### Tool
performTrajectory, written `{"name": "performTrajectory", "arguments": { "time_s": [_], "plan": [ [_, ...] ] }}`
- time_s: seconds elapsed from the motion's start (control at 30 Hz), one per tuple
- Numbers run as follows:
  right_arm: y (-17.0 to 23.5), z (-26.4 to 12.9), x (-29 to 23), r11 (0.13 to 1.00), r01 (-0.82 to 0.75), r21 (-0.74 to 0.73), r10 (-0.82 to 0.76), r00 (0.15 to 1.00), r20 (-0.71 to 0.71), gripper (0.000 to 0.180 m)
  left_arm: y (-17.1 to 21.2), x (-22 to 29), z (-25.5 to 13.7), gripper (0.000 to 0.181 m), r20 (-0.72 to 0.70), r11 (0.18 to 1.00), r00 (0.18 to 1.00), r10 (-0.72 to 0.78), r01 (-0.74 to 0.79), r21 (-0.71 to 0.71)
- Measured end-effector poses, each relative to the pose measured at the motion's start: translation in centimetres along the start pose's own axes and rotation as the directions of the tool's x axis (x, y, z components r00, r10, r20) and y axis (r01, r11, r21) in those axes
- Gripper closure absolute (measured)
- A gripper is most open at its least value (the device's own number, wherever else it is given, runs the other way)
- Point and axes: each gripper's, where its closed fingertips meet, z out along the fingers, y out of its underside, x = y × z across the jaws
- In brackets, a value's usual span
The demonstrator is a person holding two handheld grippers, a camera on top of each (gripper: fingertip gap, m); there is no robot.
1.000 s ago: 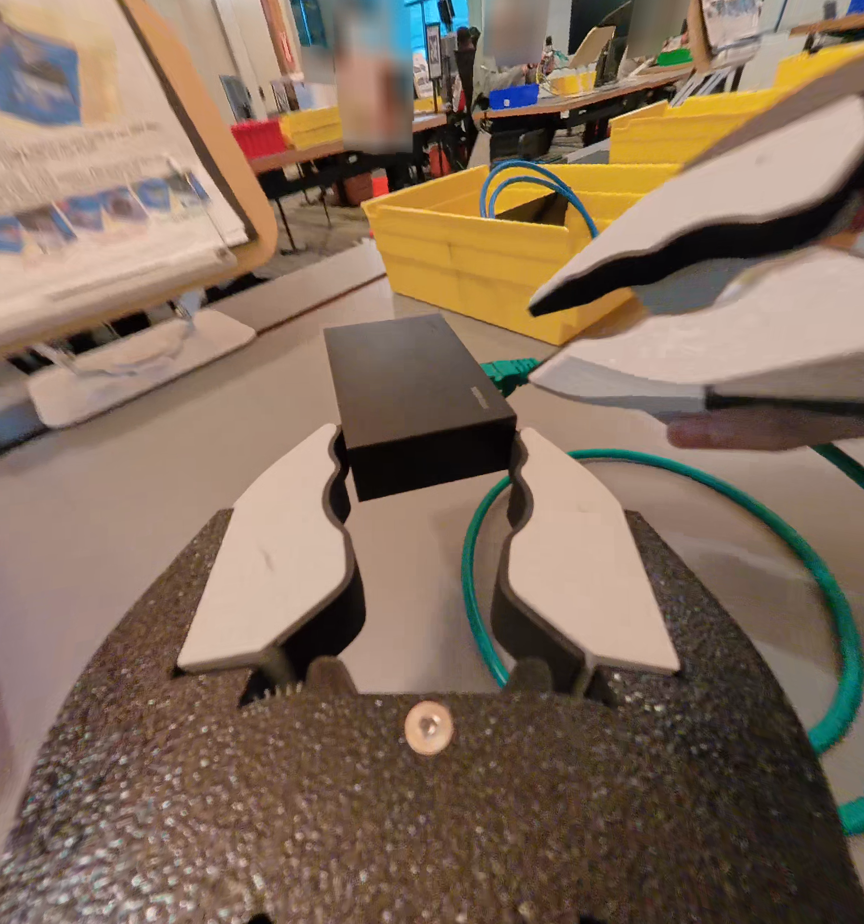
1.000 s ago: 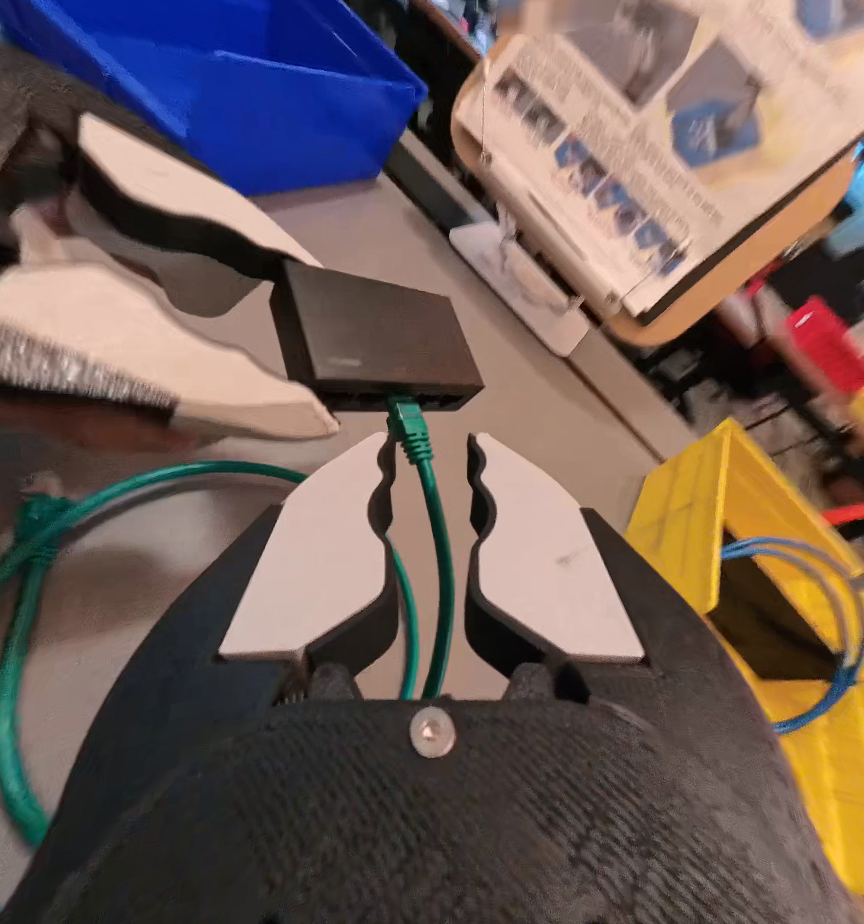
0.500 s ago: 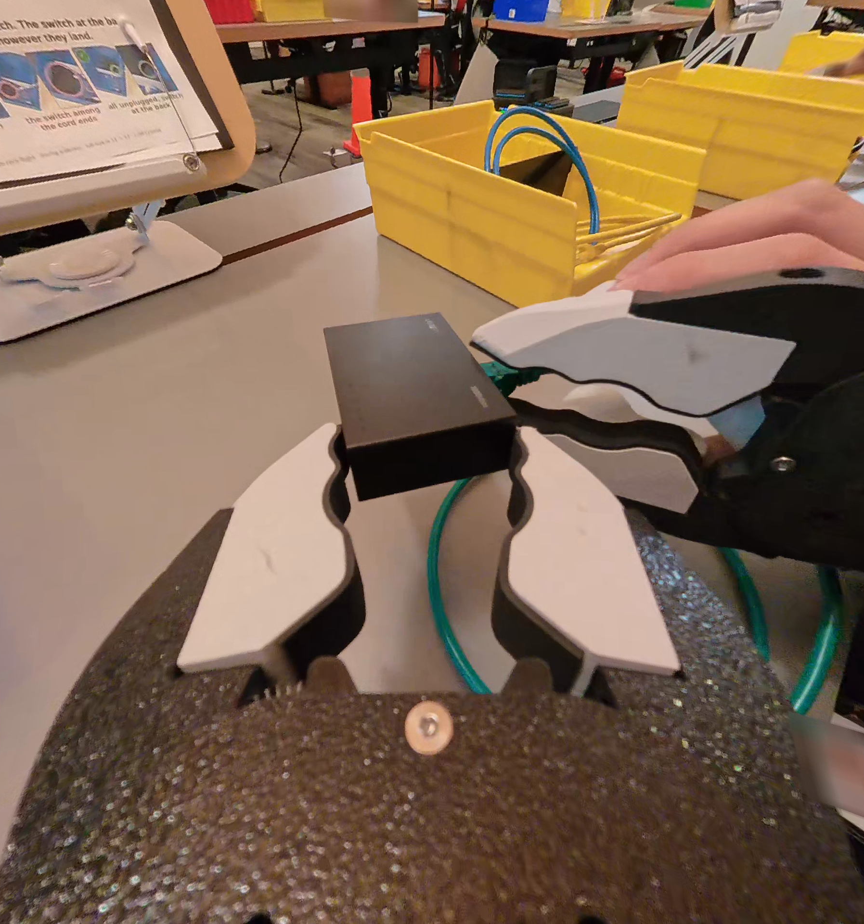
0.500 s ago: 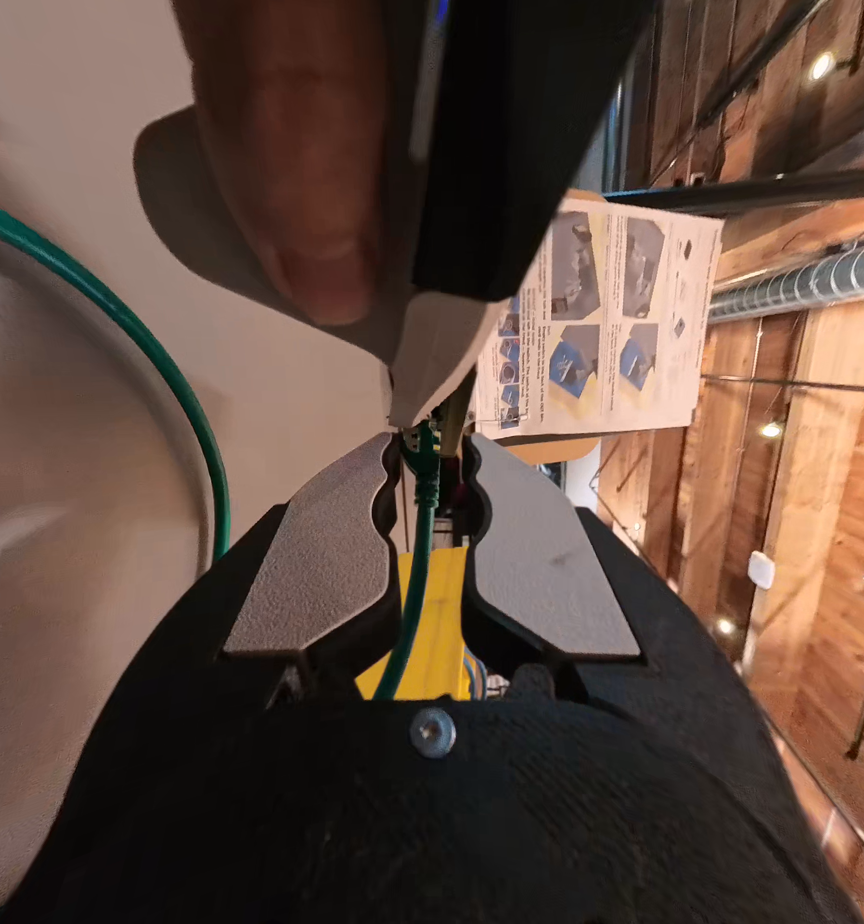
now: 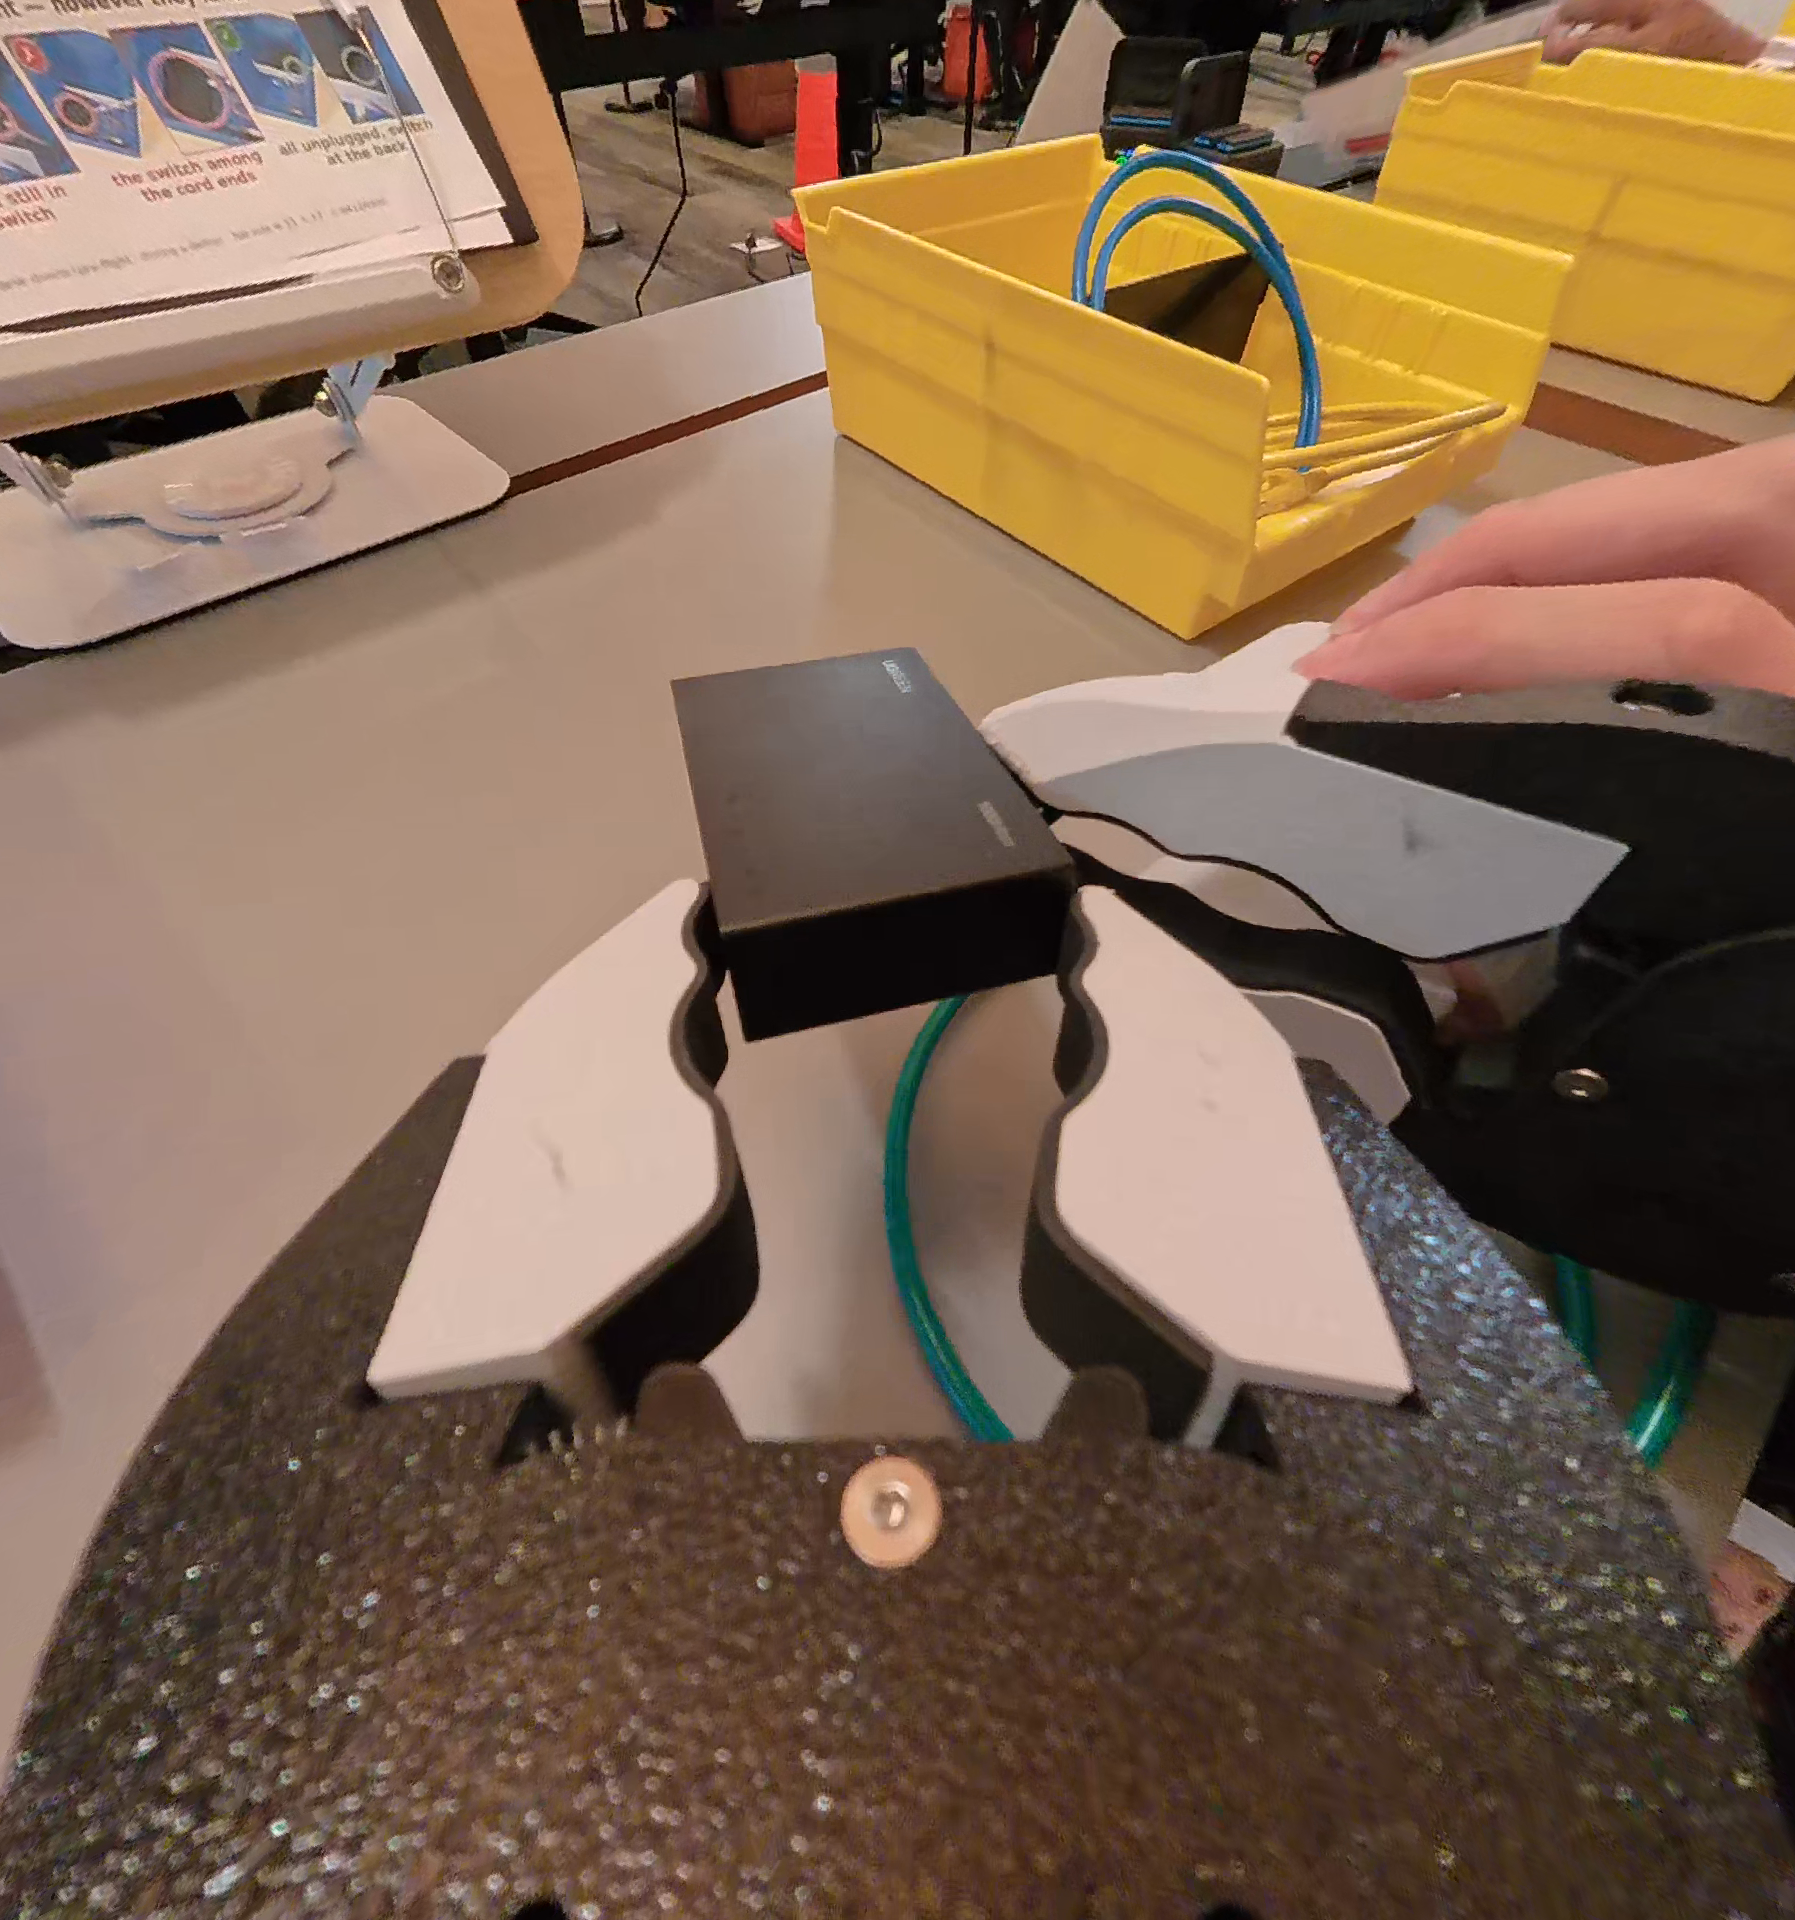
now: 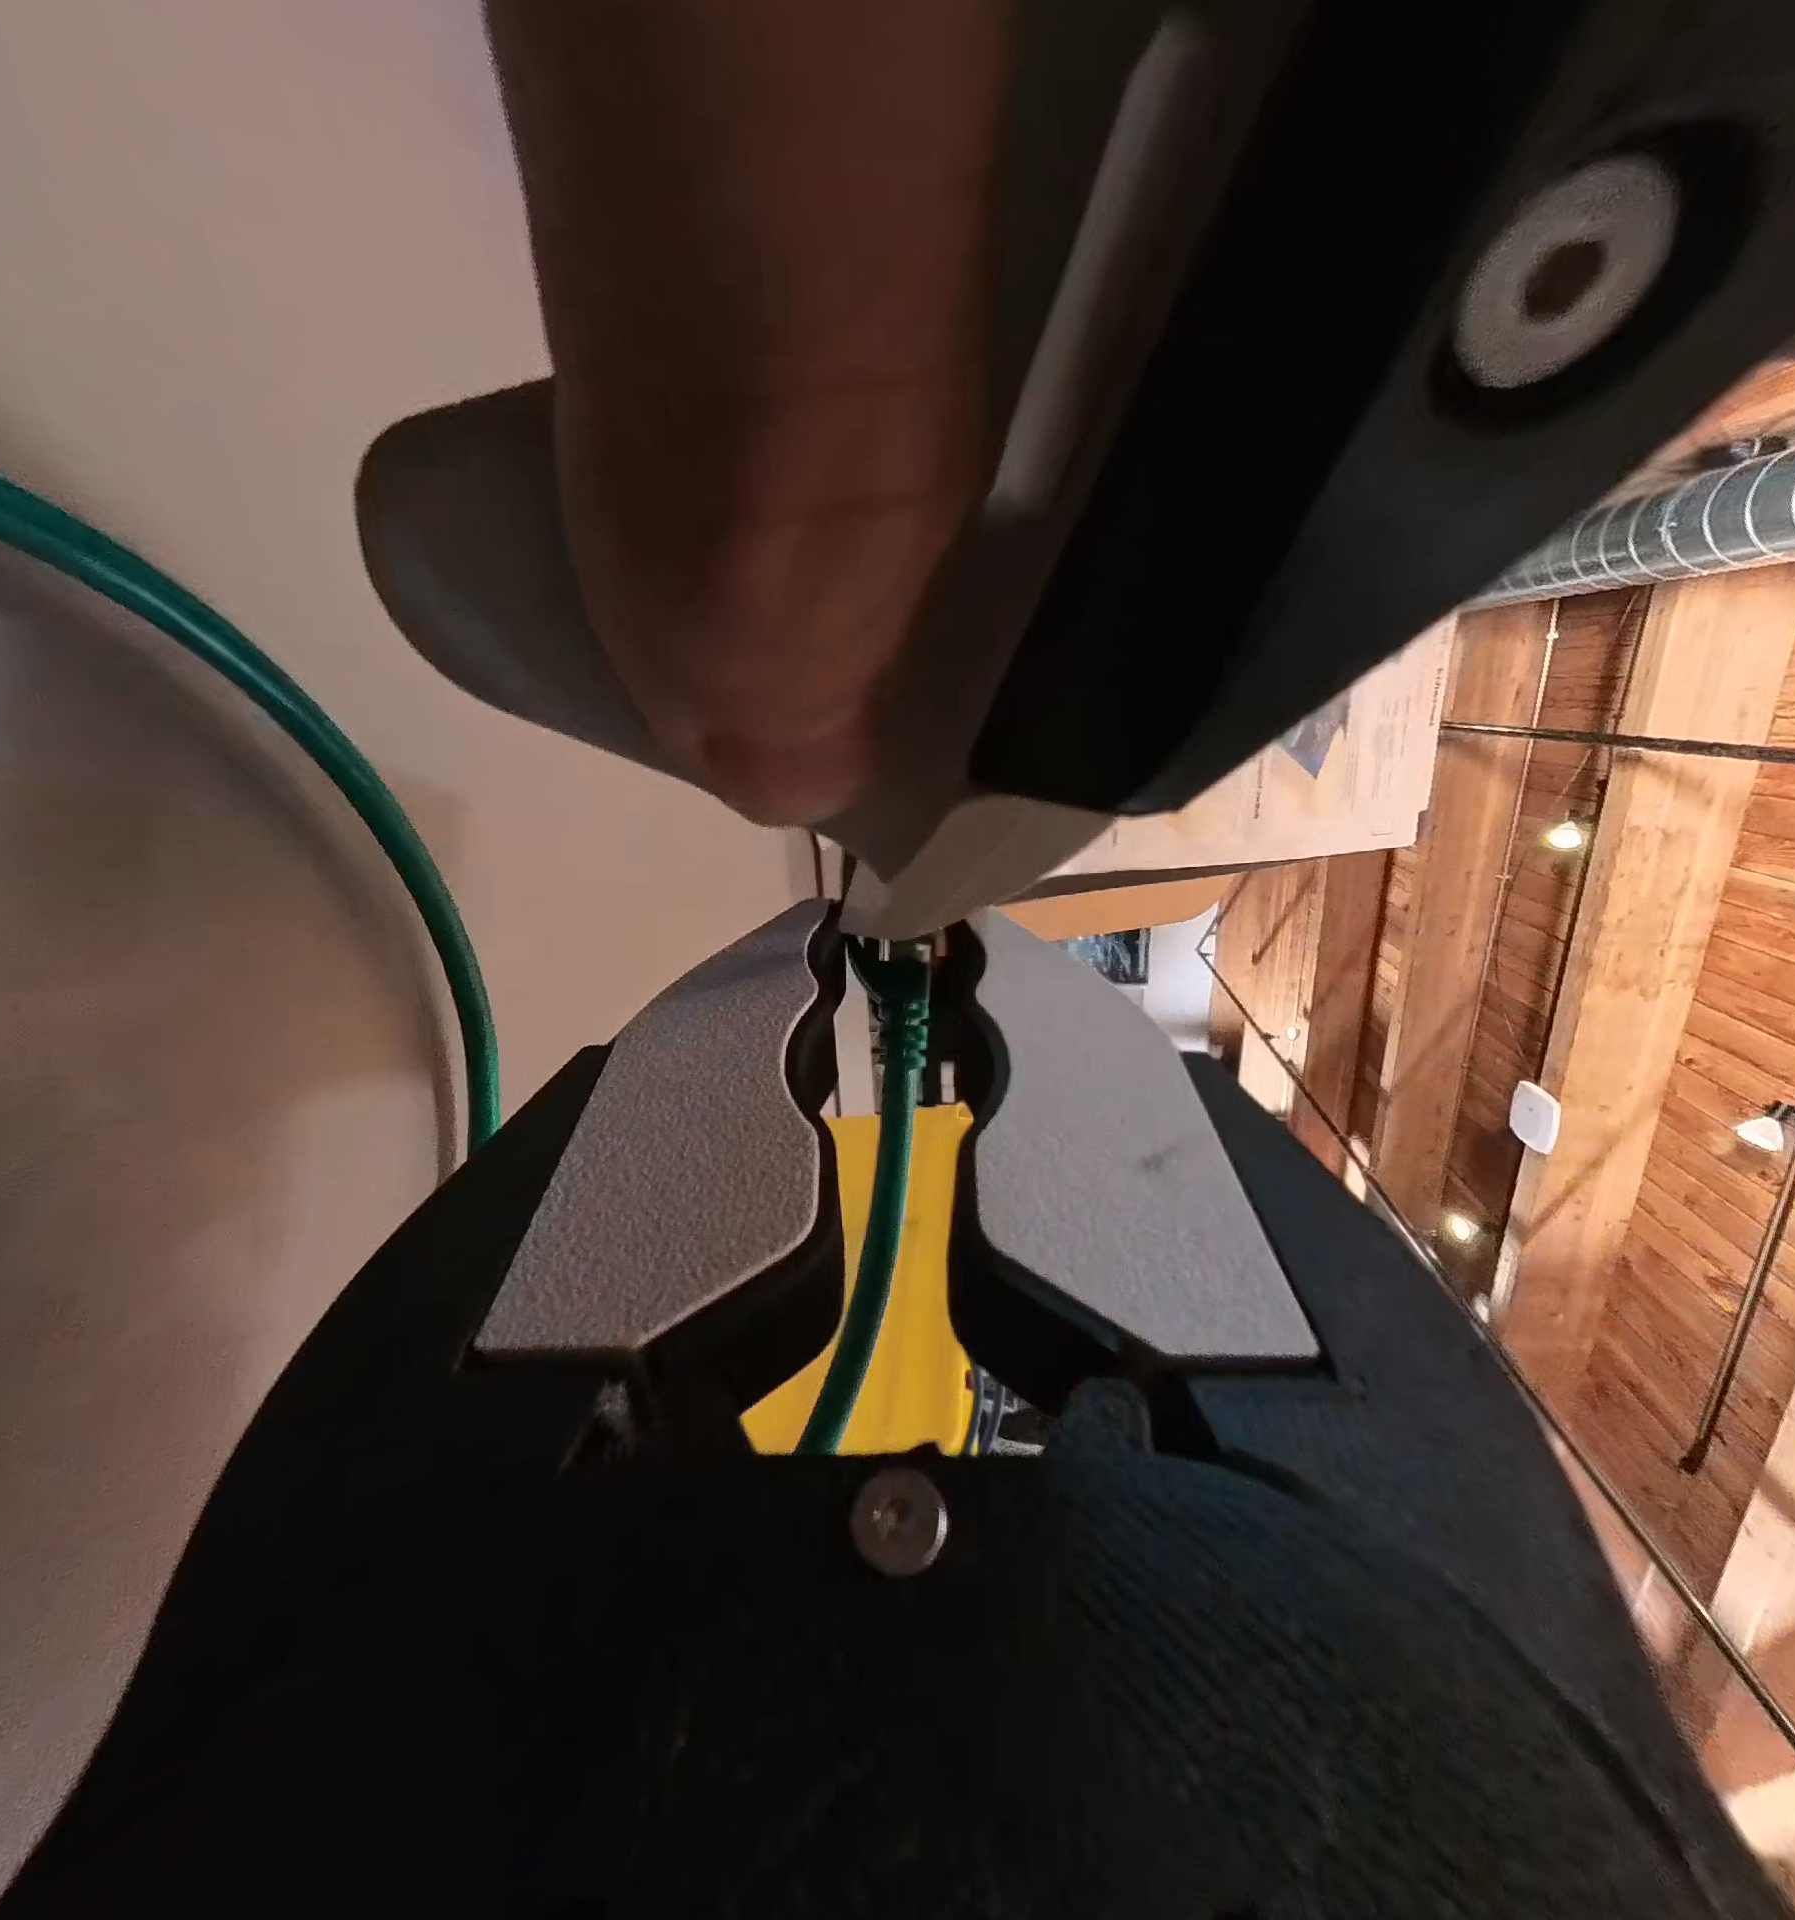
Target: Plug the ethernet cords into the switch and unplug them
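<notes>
The black switch (image 5: 851,810) lies on the grey table (image 5: 301,883). My left gripper (image 5: 888,935) is shut on its near end, one finger on each side. My right gripper (image 5: 1018,758) is rolled on its side and reaches in from the right to the switch's port face, with a hand (image 5: 1599,603) on top of it. In the right wrist view my right gripper (image 6: 893,935) is closed around the green plug (image 6: 903,997) of the green ethernet cord (image 6: 872,1247). The ports are hidden. The cord loops under the left gripper (image 5: 914,1195).
A yellow bin (image 5: 1028,416) behind the switch holds a blue cable (image 5: 1184,239) and another black box. A second yellow bin (image 5: 1651,208) stands farther right. An instruction sheet on a stand (image 5: 228,499) is at the back left. A thumb (image 6: 768,468) and the left gripper's body fill the top of the right wrist view.
My right gripper rolled onto its side, came in to the switch's port face and closed in around the green plug. My left gripper kept its hold on the switch.
</notes>
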Motion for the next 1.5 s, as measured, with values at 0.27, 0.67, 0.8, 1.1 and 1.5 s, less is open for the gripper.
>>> {"name": "performTrajectory", "arguments": {
  "time_s": [0.27, 0.67, 0.8, 1.1, 1.5],
  "plan": [
    [-0.3, 0.6, -0.5, 0.999, -0.032, -0.043, 0.034, 0.998, 0.048, 0.165, 0.3, -0.6, 0.0, 0.119, 0.017, 1.0, 1.0, -0.022, 0.022, -0.015],
    [-0.9, 2.0, -1.2, 0.996, 0.024, -0.082, -0.014, 0.992, 0.123, 0.165, 1.0, -2.0, 0.4, 0.119, 0.043, 0.998, 0.997, -0.06, 0.06, -0.012],
    [-1.0, 2.4, -1.6, 0.998, 0.019, -0.067, -0.009, 0.989, 0.148, 0.165, 1.4, -2.5, 0.5, 0.119, 0.026, 0.996, 0.996, -0.085, 0.085, -0.013],
    [-0.7, 2.9, -2.6, 0.984, 0.174, -0.03, -0.16, 0.951, 0.266, 0.165, 2.4, -2.7, 1.2, 0.119, 0.016, 0.984, 0.984, -0.176, 0.177, -0.023],
    [-1.2, 3.4, -2.6, 0.986, 0.148, -0.08, -0.114, 0.939, 0.324, 0.165, 2.2, -3.5, 0.9, 0.12, 0.014, 0.978, 0.977, -0.211, 0.21, 0.015]
  ]
}}
